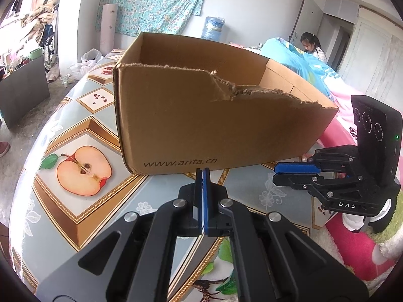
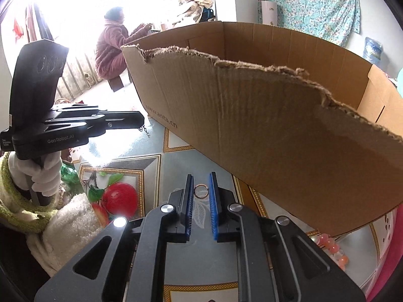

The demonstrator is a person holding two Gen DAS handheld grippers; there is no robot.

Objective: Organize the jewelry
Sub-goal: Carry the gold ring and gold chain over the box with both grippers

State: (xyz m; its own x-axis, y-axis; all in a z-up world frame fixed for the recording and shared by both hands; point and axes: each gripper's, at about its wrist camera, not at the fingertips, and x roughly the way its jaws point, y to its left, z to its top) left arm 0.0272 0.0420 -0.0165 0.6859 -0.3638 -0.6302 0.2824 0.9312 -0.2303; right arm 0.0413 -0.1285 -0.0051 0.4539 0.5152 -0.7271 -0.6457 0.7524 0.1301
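Note:
An open cardboard box with torn rims stands on the fruit-patterned table; it also fills the right wrist view. My left gripper is shut just in front of the box; in the right wrist view a short dark chain hangs from its tips. My right gripper is shut on a small gold ring held above the table, beside the box wall. It shows from the side in the left wrist view.
A pink and white bead bracelet lies on the table by the box's near right corner. A bed with pink and blue bedding is at the right. Two people sit in the background.

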